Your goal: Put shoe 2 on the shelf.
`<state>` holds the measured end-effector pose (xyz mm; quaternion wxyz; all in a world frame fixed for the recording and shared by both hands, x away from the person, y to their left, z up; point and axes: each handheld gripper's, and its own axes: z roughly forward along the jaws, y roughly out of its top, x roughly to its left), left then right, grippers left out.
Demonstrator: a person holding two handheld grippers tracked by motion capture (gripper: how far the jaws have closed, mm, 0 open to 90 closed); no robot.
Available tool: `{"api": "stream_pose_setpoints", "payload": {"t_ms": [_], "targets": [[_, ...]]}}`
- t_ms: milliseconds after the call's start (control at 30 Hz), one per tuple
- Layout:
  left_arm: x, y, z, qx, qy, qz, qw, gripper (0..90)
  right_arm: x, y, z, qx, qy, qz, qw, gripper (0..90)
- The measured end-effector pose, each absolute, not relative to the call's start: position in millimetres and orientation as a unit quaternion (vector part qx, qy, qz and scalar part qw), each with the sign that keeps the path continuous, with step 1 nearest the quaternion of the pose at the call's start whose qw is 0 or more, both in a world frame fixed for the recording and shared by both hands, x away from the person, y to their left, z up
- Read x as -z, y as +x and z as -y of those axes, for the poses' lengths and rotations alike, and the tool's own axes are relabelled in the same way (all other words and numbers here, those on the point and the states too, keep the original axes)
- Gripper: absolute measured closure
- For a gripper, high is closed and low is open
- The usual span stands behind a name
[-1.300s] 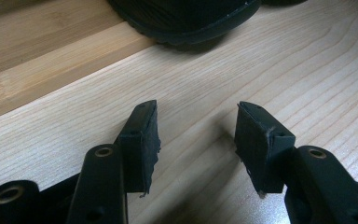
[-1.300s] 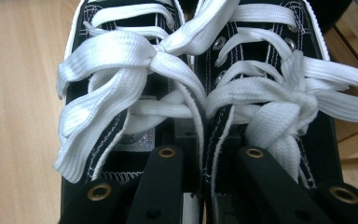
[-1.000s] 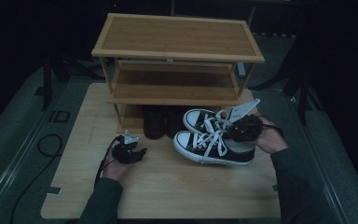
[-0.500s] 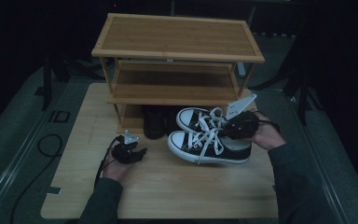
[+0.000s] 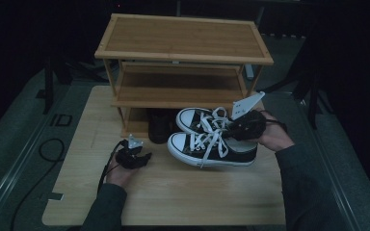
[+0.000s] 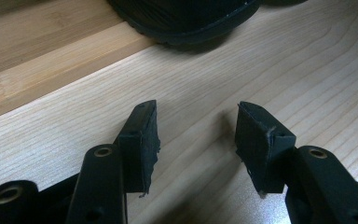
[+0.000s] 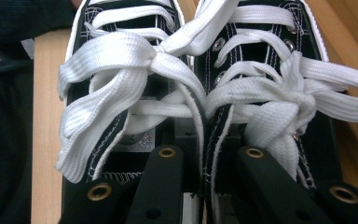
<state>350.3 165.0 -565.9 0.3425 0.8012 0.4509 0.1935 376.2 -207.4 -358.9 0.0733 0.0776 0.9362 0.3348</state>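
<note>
Two black canvas sneakers with white laces and toe caps are held side by side just in front of the rack: the near sneaker [image 5: 207,149] and the far sneaker [image 5: 200,120]. My right gripper [image 5: 243,126] is shut on their inner walls, pinched together. In the right gripper view the jaws [image 7: 205,163] clamp the two collars between the left sneaker [image 7: 121,93] and the right sneaker [image 7: 270,70]. My left gripper [image 5: 142,158] rests low on the table, open, with nothing between its pads [image 6: 142,140].
A wooden shoe rack [image 5: 183,38] with three shelves stands at the back of the table [image 5: 173,197]. A dark pair of shoes [image 5: 160,126] sits on its lowest level, their sole [image 6: 186,18] just ahead of my left gripper. A cable [image 5: 53,149] lies off the table's left edge.
The right gripper has carried the sneaker pair a little to the left, along the front of the rack. The left gripper has stayed put and open.
</note>
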Motion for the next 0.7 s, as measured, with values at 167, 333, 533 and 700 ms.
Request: {"api": "stream_pose_setpoints", "payload": {"t_ms": [167, 333, 533, 700], "targets": [[566, 350, -165, -0.194, 0.801, -0.451, 0.342, 49.2, 351, 375, 201, -0.34, 0.069, -0.935, 0.076, 85.0], [566, 350, -165, -0.194, 0.802, -0.451, 0.342, 49.1, 343, 376, 195, -0.348, 0.064, -0.932, 0.077, 85.0], [566, 350, -165, -0.193, 0.802, -0.45, 0.342, 49.0, 333, 382, 186, -0.346, 0.068, -0.932, 0.081, 84.9], [566, 350, -165, -0.193, 0.802, -0.45, 0.342, 48.8, 329, 390, 182, -0.352, 0.086, -0.928, 0.091, 84.9]]}}
